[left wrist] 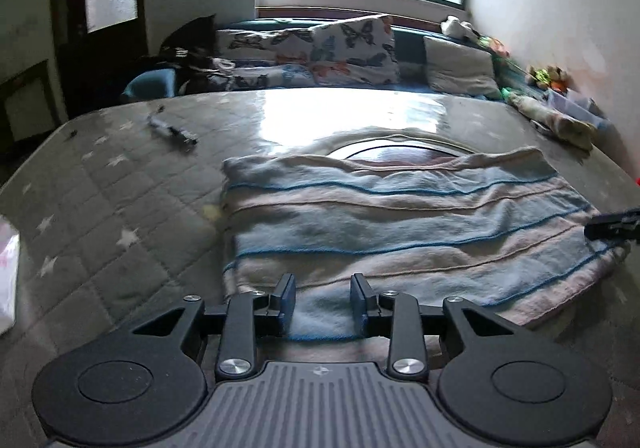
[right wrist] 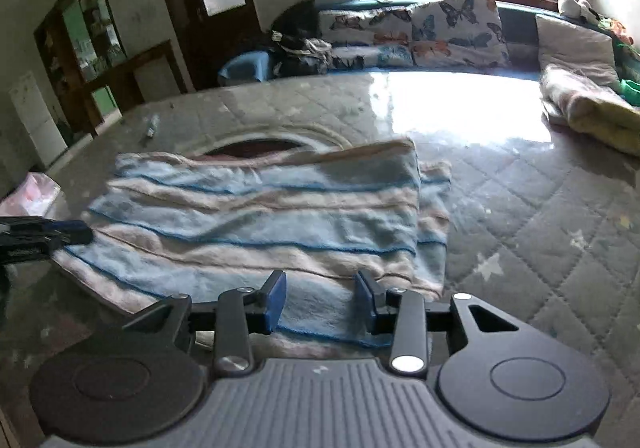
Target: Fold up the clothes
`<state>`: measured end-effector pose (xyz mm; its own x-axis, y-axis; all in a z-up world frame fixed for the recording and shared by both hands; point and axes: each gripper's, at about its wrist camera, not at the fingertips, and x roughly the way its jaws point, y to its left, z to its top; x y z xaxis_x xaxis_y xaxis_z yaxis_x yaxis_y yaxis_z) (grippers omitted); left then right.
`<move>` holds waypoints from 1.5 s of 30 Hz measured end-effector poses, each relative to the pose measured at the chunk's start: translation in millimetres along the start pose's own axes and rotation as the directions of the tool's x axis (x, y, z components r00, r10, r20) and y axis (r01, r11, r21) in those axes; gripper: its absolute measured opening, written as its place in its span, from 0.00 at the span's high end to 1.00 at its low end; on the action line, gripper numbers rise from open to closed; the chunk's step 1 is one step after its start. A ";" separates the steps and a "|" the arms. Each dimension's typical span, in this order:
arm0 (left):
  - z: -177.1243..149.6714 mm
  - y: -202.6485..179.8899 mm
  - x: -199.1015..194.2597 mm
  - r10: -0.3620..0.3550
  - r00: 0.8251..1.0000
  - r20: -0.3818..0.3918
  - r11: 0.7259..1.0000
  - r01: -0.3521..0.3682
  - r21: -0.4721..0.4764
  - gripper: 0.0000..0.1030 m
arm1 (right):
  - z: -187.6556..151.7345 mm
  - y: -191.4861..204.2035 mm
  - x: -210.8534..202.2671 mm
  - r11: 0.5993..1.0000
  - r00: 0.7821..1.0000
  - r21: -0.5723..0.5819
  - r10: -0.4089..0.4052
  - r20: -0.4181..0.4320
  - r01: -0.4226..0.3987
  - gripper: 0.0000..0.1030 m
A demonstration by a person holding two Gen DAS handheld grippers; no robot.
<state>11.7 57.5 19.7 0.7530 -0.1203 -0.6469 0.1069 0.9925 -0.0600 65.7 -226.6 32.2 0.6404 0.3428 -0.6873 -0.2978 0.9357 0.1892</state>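
Note:
A folded blue, white and pink striped towel lies on the grey quilted mattress; it also shows in the right wrist view. My left gripper is open, with its fingers over the towel's near edge, toward its left end. My right gripper is open over the near edge, toward the towel's right end. Neither holds the cloth. The right gripper's tip shows at the left view's right edge; the left gripper's tip shows at the right view's left edge.
A small dark object lies on the mattress at far left. Butterfly pillows and a grey cushion line the back under the window. Folded cloths and toys sit along the right wall. A pink bag lies left.

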 end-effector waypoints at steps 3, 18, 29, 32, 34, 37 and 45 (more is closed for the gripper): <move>-5.2 9.0 -5.0 0.022 1.000 0.008 0.999 -0.022 -0.041 0.68 | -2.5 -1.7 -0.6 1.000 1.000 0.008 0.005 0.008 -0.005 0.63; -19.8 16.6 -17.9 0.002 1.000 -0.026 0.995 -0.004 -0.095 0.68 | -6.4 8.4 -2.6 0.990 0.999 -0.134 -0.040 -0.036 0.034 0.62; -32.5 5.2 -47.2 -0.077 0.994 -0.075 0.997 0.077 -0.011 0.68 | -16.2 3.3 -26.0 0.982 0.994 -0.185 -0.061 -0.086 0.045 0.62; -20.1 4.2 -51.3 -0.065 0.997 -0.045 0.998 0.065 0.006 0.68 | -13.2 -0.1 -31.5 0.987 0.994 -0.156 -0.046 -0.095 0.031 0.62; -5.7 3.9 -49.5 -0.065 0.998 -0.017 0.998 0.065 0.010 0.68 | -7.8 -4.7 -32.3 0.992 0.996 -0.122 -0.032 -0.078 0.022 0.62; 17.0 3.0 -35.4 -0.064 0.998 0.014 0.998 0.064 0.024 0.68 | 5.6 -14.2 -26.3 0.997 0.999 -0.067 -0.033 -0.039 0.030 0.62; 58.6 0.9 28.2 -0.040 0.999 -0.010 0.998 0.041 0.039 0.69 | 47.5 -38.6 8.6 0.999 0.999 0.029 -0.042 0.025 0.041 0.66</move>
<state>71.0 53.6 46.0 0.7414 -0.1598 -0.6517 0.1629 0.9850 -0.0562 116.4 -255.8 52.3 0.6696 0.3054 -0.6770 -0.2509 0.9510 0.1809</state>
